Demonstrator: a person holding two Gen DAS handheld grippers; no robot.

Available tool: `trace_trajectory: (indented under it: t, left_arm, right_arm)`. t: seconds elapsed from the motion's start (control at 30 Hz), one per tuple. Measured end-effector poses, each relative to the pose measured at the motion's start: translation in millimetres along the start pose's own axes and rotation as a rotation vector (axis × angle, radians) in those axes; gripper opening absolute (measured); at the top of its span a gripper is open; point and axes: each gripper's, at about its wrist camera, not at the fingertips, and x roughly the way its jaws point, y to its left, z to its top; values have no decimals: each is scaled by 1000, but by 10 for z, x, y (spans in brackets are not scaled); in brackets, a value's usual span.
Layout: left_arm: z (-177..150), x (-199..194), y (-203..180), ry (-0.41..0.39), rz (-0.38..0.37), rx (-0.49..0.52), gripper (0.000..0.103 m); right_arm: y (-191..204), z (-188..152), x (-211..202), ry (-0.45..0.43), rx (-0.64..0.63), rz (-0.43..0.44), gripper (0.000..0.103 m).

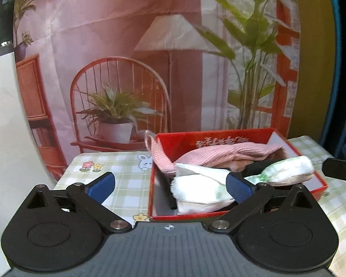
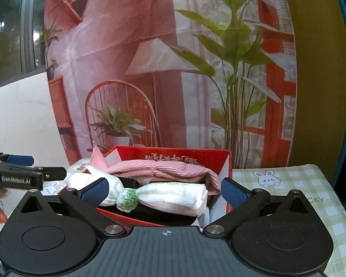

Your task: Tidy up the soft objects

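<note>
A red box (image 1: 219, 139) (image 2: 227, 166) stands on the checked tablecloth. In it lie a pink ribbed cloth (image 1: 221, 154) (image 2: 173, 169) and a rolled white diaper with green print (image 1: 203, 192) (image 2: 173, 196), twisted at its middle and lying across the box. My left gripper (image 1: 170, 188) is open, its fingers astride the box's front left corner, nothing between them. My right gripper (image 2: 166, 194) is open in front of the box, the diaper's right half showing between its blue pads (image 2: 233, 195). Neither touches the diaper.
The green-checked tablecloth (image 1: 124, 177) (image 2: 288, 184) with rabbit and flower prints covers the table. A printed backdrop (image 1: 150, 57) of a chair, lamp and plants hangs right behind the box. The left gripper shows at the right wrist view's left edge (image 2: 23, 176).
</note>
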Motion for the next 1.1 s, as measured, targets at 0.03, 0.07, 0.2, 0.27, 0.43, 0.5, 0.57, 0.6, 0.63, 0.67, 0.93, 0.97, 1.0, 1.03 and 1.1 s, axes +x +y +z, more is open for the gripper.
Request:
trace_trajectory:
  t: [0.03,0.07,0.2,0.27,0.43,0.5,0.57,0.6,0.63,0.67,0.93,0.97,1.0,1.03,1.1]
  left_arm:
    - [15,-37,3,1,-10,-12,103]
    - [35,-77,13,0,-25,-25,103]
    - [125,-267,-40,-27,-18,-12,103]
    - [187,-371,-98,-35,-1,15,103]
    - [366,-693,-118,-77,-19,-20,103]
    - [437,-844,-126,-98,-24,-36,103]
    - [491,-997,-149,-119,-16,-35,103]
    - [517,-1066,-165,-123,-8,-31,103]
    - [541,-1131,-185,-121,1,-22,103]
    - [555,-1182,-194,-120,5,-17,103]
    - [540,-1630,-227,-161,8,-36,103]
    - [535,-1677,-227,-168,12,-36,103]
    - [525,-1735,-234,-177,16,-38,103]
    - [518,-1781,-236,-184,17,-39,103]
    - [503,-1848,-250,-193,17,-38,103]
  right_arm:
    - [5,22,-36,0,10,0,103]
    - [12,48,-76,-1,20,3,103]
    - [50,185,-256,-19,34,6,103]
    - [85,273,-352,-29,28,-11,103]
    - [231,506,-614,-27,9,-78,103]
    - [266,577,-749,-46,1,-65,103]
    - [318,641,-891,-67,-8,-58,103]
    - [352,674,-963,-76,-13,-62,103]
    - [385,707,-1026,-82,-17,-69,103]
    - [409,733,-1087,-91,-19,-73,103]
    - [554,825,-1526,-128,1,-88,103]
    - [581,823,-1565,-129,-3,-92,103]
    - [601,820,-1597,-127,-6,-93,103]
    - [622,811,-1621,-125,-8,-93,103]
    - [654,794,-1669,-121,-6,-85,103]
